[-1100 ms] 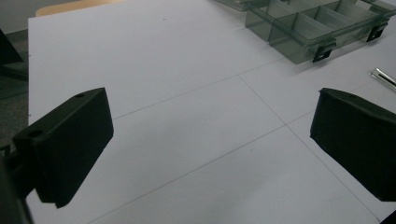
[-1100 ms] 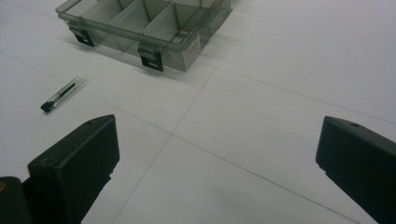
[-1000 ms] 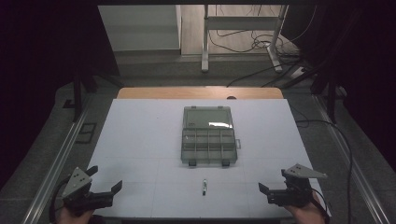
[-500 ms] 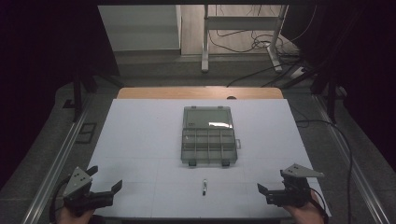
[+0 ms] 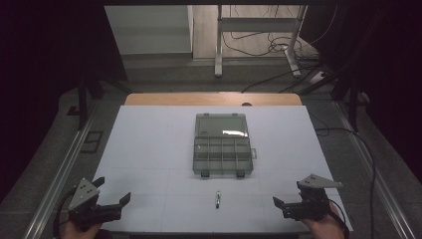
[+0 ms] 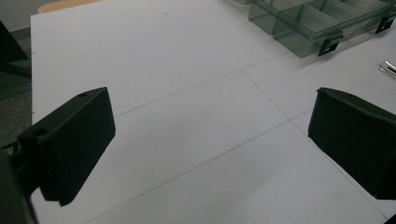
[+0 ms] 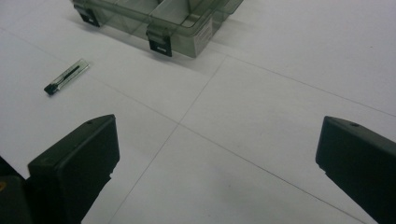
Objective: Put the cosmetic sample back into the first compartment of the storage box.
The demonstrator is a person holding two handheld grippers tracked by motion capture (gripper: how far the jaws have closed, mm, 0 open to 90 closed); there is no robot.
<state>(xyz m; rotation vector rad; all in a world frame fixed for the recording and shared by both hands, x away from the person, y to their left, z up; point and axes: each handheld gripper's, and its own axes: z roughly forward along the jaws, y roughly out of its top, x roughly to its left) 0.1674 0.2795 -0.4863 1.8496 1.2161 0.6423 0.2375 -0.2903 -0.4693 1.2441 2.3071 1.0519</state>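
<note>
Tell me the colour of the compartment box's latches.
Black latches on the translucent grey-green plastic compartment box, clearest in the right gripper view.

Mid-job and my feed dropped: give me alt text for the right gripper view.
The right gripper hangs open over the white table, its two black jaws wide apart with nothing between them. Beyond them a small pen-like tool lies flat on the table, apart from the clear compartment box with black latches at the top edge.

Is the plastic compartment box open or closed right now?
Open: the box has its lid laid flat behind, compartments exposed.
</note>
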